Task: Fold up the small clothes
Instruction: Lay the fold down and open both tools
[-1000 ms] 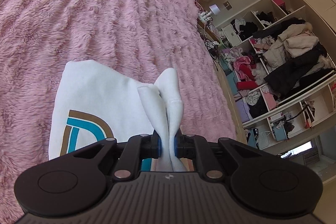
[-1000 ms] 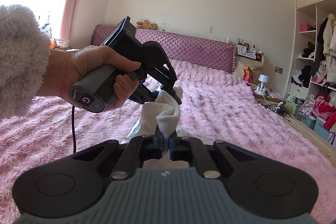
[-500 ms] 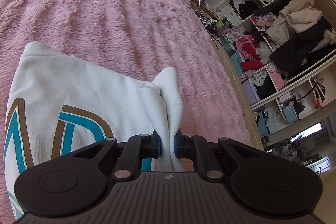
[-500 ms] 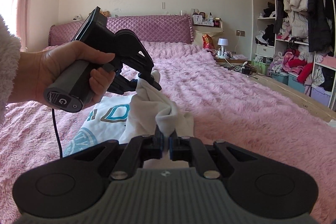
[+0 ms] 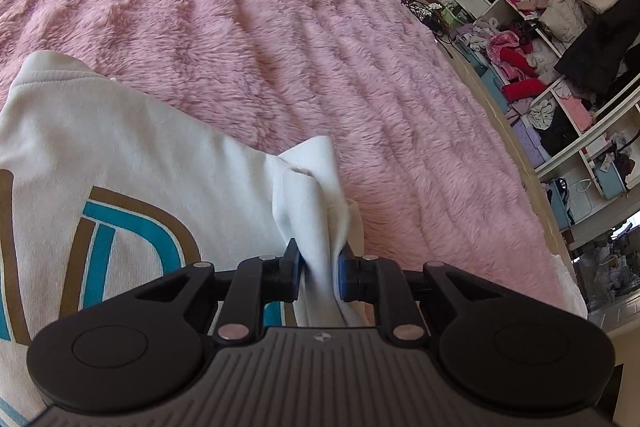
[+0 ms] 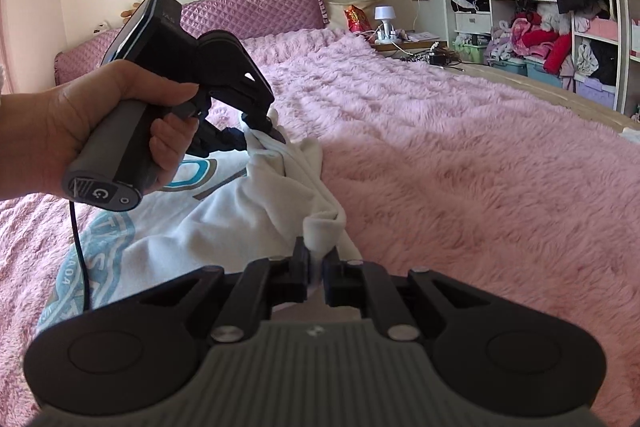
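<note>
A white shirt (image 5: 140,155) with a teal and brown print lies spread on the pink fluffy blanket (image 5: 280,27). My left gripper (image 5: 318,261) has a bunched edge of the shirt between its blue pads; its jaws are opening, and the cloth still touches both pads. In the right wrist view a hand (image 6: 80,115) holds that left gripper (image 6: 264,131) low over the shirt (image 6: 224,219). My right gripper (image 6: 316,263) is shut on another corner of the shirt, close above the blanket (image 6: 460,167).
The bed's right edge (image 5: 516,131) runs along open shelves stuffed with clothes (image 5: 560,27). A nightstand with a white lamp (image 6: 384,19) stands by the purple quilted headboard (image 6: 248,11). A black cable (image 6: 80,259) hangs from the left gripper's handle.
Both grippers have come down toward the blanket with the shirt's edge, and more of the printed side now lies flat. The left jaws stand wider than before.
</note>
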The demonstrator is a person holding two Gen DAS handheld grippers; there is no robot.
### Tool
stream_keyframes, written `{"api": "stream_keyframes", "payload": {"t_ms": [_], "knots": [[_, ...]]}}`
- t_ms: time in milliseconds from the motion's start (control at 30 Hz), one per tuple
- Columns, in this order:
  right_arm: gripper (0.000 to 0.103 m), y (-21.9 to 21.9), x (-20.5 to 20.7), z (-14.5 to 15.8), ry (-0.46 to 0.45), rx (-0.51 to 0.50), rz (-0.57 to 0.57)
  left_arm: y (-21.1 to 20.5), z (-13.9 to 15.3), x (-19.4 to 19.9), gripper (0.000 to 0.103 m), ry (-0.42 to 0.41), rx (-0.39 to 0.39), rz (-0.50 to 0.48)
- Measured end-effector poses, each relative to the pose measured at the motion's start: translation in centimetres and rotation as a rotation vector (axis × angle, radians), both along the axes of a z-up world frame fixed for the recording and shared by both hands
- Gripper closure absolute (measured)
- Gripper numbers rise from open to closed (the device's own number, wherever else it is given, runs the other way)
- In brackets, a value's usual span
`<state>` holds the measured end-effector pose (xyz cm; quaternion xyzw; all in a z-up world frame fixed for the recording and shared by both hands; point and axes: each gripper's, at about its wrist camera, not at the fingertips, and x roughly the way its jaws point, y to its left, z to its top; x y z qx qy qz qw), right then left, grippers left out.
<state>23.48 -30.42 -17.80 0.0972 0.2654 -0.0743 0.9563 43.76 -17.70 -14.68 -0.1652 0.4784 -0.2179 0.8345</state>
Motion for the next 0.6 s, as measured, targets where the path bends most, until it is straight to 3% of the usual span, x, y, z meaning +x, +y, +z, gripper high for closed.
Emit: {"api": "stream_keyframes", "payload": {"t_ms": [333, 433, 600], "knots": [[0.102, 0.7, -1.1, 0.0, -0.012, -0.023, -0.054, -1.5, 0.5, -1.5, 0.083, -0.089, 0.052, -0.023], [0.101, 0.9, -1.1, -0.1, 0.006, -0.028, -0.062, -2.1, 0.2, -1.4, 0.08, -0.078, 0.086, -0.052], [0.091, 0.2, -0.8, -0.4, 0.038, -0.031, -0.04, -2.3, 2.3, -1.8, 0.073, -0.121, 0.12, -0.083]]}}
